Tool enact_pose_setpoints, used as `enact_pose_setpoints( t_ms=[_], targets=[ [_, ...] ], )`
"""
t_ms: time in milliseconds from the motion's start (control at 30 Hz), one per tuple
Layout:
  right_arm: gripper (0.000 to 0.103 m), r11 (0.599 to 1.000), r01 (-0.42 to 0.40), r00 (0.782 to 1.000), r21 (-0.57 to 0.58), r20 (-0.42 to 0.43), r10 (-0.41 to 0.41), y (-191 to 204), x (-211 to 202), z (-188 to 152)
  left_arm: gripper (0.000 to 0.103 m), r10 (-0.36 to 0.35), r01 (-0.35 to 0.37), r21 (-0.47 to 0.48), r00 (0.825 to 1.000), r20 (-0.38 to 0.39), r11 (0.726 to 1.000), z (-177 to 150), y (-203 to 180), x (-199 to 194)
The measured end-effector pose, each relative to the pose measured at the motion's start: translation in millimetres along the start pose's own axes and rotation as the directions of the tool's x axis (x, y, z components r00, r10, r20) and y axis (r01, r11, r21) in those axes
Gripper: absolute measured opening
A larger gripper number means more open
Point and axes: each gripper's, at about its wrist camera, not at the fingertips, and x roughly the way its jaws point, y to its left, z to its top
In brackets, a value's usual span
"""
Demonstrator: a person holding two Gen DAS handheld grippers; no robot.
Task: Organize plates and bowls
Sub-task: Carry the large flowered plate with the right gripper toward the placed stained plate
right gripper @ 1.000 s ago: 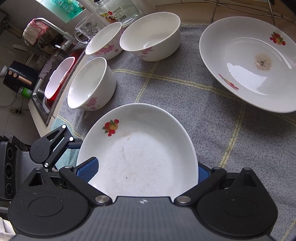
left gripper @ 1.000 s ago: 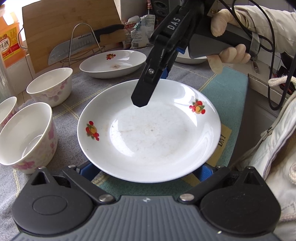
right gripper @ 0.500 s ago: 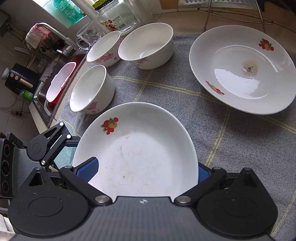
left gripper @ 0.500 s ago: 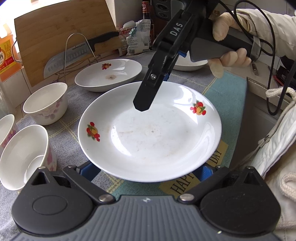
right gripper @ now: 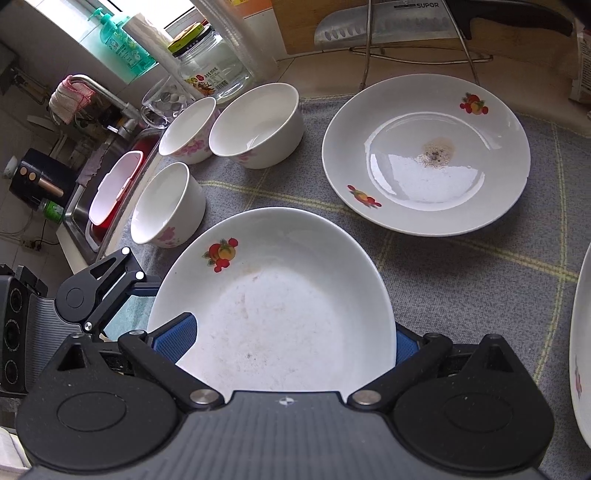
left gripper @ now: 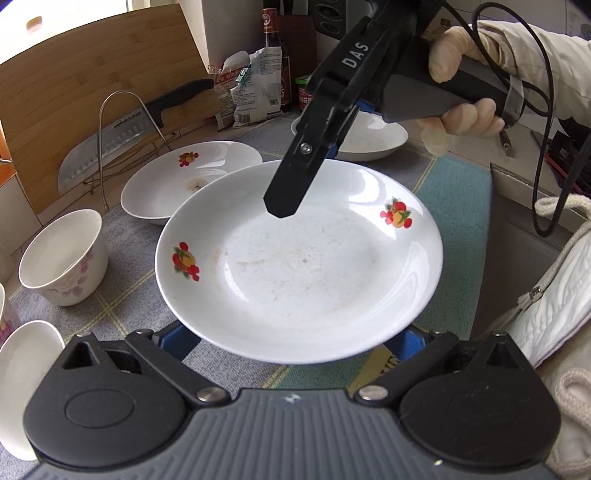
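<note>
Plate (left gripper: 299,266), white with two fruit motifs and a smeared centre, sits raised over the cloth (right gripper: 461,295) directly in front of the left gripper (left gripper: 290,338) and spans the gap between its fingers. That gripper's blue pads (left gripper: 177,341) stand spread wide, one showing under each side of the plate's near rim. The opposite rim lies against the right gripper (right gripper: 291,339), whose fingers are also spread. Its left pad (right gripper: 175,334) laps over the rim and its right pad sits just beside it. Which gripper bears the plate cannot be made out.

From the right gripper, far to the left and below the counter edge is the sink (right gripper: 77,206). Ahead and left stand three flowered bowls. The nearest bowl (right gripper: 168,205) is just beyond the held plate's left rim. The other two, (right gripper: 188,129) and (right gripper: 256,123), touch each other further ahead, with a glass jar (right gripper: 207,70) behind them.

Ahead and right rests a second fruit-pattern plate (right gripper: 424,155) with a brown speckled stain at its centre. Beyond it a cleaver (right gripper: 384,22) leans in a wire rack (right gripper: 469,55) against a wooden cutting board (left gripper: 92,85). At the far right edge curves the rim of a third plate (right gripper: 581,350).

From the left gripper, the right gripper's black finger (left gripper: 295,177) slants down over the held plate's far side, its handle gripped by a gloved hand (left gripper: 461,92)
</note>
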Motion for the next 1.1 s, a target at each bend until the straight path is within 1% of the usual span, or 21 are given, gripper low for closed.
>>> enact_pose_setpoints(
  t_ms=[533, 867, 1100],
  targets=[
    [0.103, 0.998, 0.026, 0.998, 0.05, 0.063, -0.029, -54.9, -44.8, -8.7, 0.102, -0.037, 0.037, 0.058, 0.999, 0.005, 0.998, 52.3, -21.0, 39.4],
    [0.103, 0.996, 0.043, 0.994, 0.074, 0.096, -0.05, -90.7, -67.3, -12.3, 0.102, -0.062, 0.062, 0.078, 0.998, 0.003, 0.995, 81.1, -33.0, 68.3],
    [0.103, 0.994, 0.049, 0.991, 0.094, 0.118, -0.06, -116.1, -83.1, -17.8, 0.102, -0.076, 0.076, 0.099, 0.997, -0.002, 0.992, 101.2, -33.4, 83.9]
  ],
)
